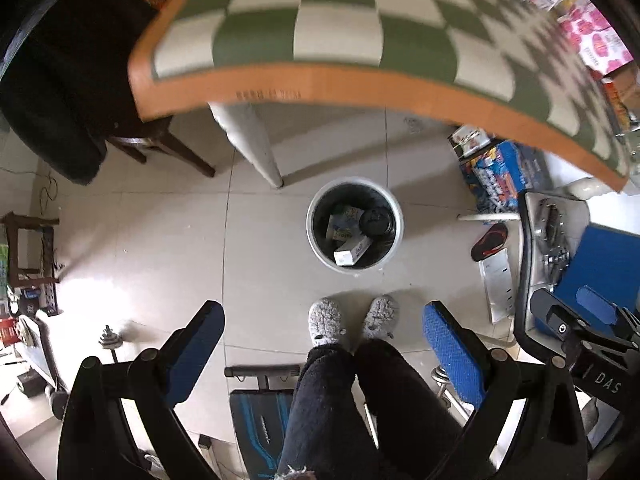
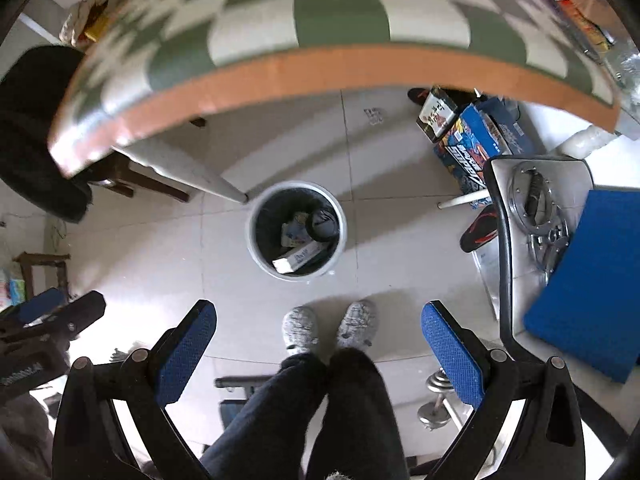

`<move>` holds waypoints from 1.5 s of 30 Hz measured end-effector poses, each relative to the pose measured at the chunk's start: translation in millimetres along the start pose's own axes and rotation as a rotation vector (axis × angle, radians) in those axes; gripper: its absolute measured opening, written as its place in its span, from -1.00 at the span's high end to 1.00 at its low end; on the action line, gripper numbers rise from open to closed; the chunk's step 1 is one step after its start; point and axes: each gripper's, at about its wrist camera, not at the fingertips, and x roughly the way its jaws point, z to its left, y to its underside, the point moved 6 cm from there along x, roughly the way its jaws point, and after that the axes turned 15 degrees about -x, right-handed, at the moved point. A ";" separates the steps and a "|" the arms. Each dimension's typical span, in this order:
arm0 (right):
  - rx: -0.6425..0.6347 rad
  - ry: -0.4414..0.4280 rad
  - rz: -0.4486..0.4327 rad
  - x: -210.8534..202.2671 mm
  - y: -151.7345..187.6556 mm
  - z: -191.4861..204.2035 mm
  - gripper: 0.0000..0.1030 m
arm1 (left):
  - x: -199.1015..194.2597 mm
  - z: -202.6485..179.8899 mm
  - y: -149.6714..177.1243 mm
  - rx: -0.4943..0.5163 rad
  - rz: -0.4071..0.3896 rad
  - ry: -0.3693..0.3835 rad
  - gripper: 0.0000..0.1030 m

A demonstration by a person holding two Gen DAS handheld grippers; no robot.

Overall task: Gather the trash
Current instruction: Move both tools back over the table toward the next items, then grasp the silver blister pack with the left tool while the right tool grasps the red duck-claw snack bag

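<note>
A white trash bin (image 1: 318,248) with a black liner stands on the tiled floor in front of the table; it holds small cartons (image 1: 352,250) and a black round item (image 1: 375,220). It also shows in the right wrist view (image 2: 256,254). My left gripper (image 1: 322,334) is open and empty, held above the floor in front of the bin. My right gripper (image 2: 318,334) is open and empty too, at a similar height. The right gripper's body shows at the right edge of the left wrist view (image 1: 576,332).
A table with a green-and-white checked cloth (image 1: 320,20) overhangs at top, with boxes (image 1: 596,40) at its right end. Its white leg (image 1: 256,144) stands behind the bin. A dark chair (image 1: 60,92) is left, boxes (image 1: 504,176) and a slipper (image 1: 489,242) right. The person's slippered feet (image 1: 352,318) are below.
</note>
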 end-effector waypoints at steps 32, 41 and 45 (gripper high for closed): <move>-0.154 0.165 0.041 29.1 -545.3 -310.0 -1.00 | 13.7 -290.1 -384.0 -0.266 -0.015 -0.027 -0.99; -0.145 0.097 0.049 87.6 -601.0 -328.0 -0.54 | 53.7 -342.4 -441.8 -0.406 0.106 0.088 -0.98; -0.042 0.095 0.059 77.6 -587.1 -334.6 -0.10 | 75.2 -349.4 -454.1 -0.551 0.194 0.132 -0.86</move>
